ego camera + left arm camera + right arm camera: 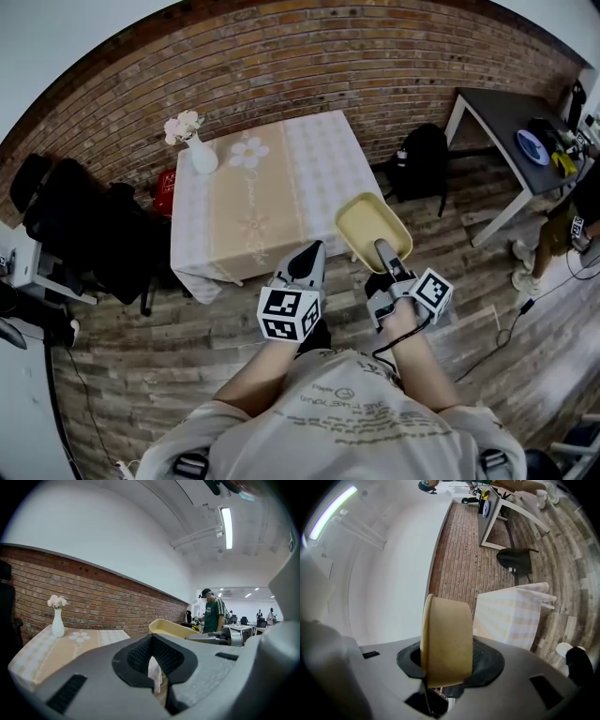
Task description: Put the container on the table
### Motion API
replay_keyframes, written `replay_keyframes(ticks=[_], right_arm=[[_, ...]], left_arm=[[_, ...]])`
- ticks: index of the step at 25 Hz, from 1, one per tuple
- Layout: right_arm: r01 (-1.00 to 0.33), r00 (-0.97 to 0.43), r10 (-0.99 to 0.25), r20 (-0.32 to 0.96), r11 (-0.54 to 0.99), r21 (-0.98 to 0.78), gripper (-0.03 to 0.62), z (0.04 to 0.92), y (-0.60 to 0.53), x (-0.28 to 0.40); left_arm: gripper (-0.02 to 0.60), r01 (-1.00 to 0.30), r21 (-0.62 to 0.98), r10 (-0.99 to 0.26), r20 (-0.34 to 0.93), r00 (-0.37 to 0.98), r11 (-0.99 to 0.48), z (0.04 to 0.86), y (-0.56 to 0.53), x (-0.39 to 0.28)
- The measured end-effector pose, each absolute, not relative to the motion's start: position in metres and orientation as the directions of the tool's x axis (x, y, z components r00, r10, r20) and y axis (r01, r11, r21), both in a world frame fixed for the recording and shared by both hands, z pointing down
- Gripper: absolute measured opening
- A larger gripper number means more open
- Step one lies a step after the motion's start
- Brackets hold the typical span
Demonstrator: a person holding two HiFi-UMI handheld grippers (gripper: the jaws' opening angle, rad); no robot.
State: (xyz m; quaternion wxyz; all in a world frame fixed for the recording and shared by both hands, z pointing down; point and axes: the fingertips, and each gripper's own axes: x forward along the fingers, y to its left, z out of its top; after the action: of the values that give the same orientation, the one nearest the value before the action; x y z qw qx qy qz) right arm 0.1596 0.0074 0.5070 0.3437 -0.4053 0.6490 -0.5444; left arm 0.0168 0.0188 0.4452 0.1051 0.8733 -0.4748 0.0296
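A pale yellow container (373, 230) is in the air just off the table's near right corner, with my right gripper (382, 249) shut on its near wall. In the right gripper view the container (447, 639) stands on edge between the pads, and the table (511, 616) lies beyond it. The table (309, 164) has a checked cloth with a beige runner, and a white vase (202, 155) of flowers stands at its far left corner. My left gripper (312, 251) is beside the container, shut and holding nothing. The left gripper view shows the container (171, 627) to its right and the vase (57, 620).
A black backpack (422, 159) leans on the brick wall right of the table. A grey desk (511, 117) stands at the far right. A chair draped in dark clothes (75, 225) is to the left. A person (213, 613) stands in the distance.
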Motion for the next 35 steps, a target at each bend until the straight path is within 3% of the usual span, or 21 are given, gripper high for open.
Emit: replay_keyframes(ticks=[22, 35], right_arm=[[-0.164, -0.435, -0.901, 0.011, 0.067, -0.984, 0.155, 0.508, -0.189, 0.101], [-0.176, -0.393, -0.916, 0.086, -0.017, -0.984, 0.156, 0.534, -0.270, 0.107]], left_arm=[[0.003, -0.822, 0.227, -0.812, 0.161, 0.561, -0.523, 0.452, -0.192, -0.041], [0.003, -0.820, 0.240, -0.800, 0.201, 0.566, -0.520, 0.465, -0.274, -0.051]])
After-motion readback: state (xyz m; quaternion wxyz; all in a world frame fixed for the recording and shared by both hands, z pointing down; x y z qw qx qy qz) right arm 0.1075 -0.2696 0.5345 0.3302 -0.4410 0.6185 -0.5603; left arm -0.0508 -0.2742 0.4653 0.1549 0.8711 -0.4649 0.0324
